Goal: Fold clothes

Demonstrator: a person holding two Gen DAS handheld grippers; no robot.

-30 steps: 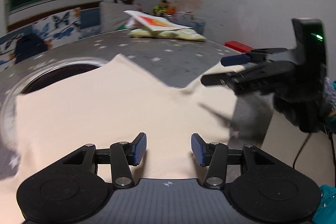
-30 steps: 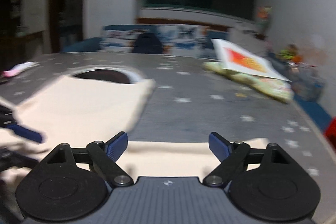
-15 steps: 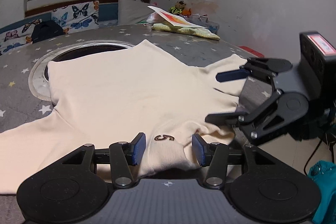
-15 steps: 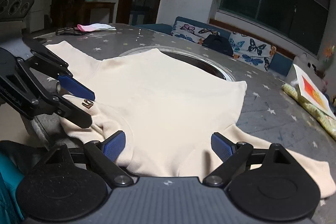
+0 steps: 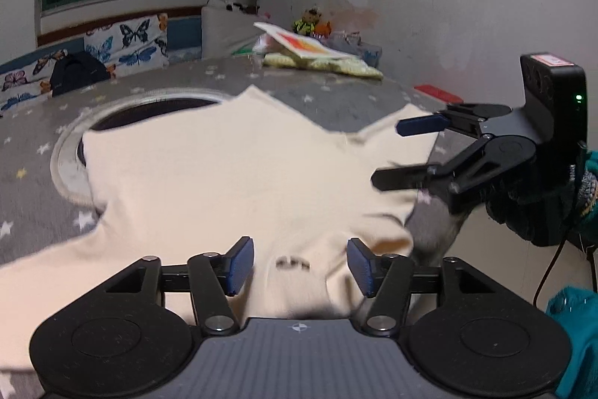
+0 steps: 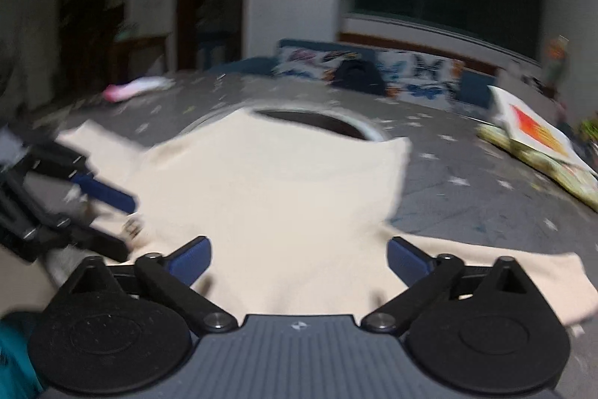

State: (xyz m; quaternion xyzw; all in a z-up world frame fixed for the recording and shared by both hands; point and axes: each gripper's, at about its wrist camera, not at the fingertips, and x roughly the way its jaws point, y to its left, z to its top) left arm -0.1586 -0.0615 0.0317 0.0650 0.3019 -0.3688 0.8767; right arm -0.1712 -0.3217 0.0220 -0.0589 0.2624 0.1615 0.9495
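Cream shirt (image 5: 239,167) lies spread flat on the grey star-print table (image 5: 336,100), covering part of the round dark opening (image 5: 149,107) in the tabletop.

Left gripper (image 5: 300,266): jaws wide apart, holding nothing. Its 2 blue pads (image 5: 241,264) sit low over the near edge of the shirt, with the collar and its small dark label (image 5: 293,262) in the gap between them. Contact with the cloth: cannot tell.

Right gripper (image 6: 298,258): jaws spread wider, nothing gripped. Shirt body runs straight ahead of it, 1 sleeve (image 6: 523,272) trails off past its right finger. Frame is motion-blurred.

From the left wrist view, the right gripper (image 5: 401,152) hovers at the shirt's right side, fingers open over the sleeve edge near the table rim. From the right wrist view, the left gripper (image 6: 112,223) sits to the left at the collar.

Beyond both tools, far side of the table: an open book (image 5: 302,43) on a yellow-green cushion (image 5: 336,66). Pink item (image 6: 130,88) far left of the right gripper. Butterfly-print sofa back (image 5: 123,43) behind the table.
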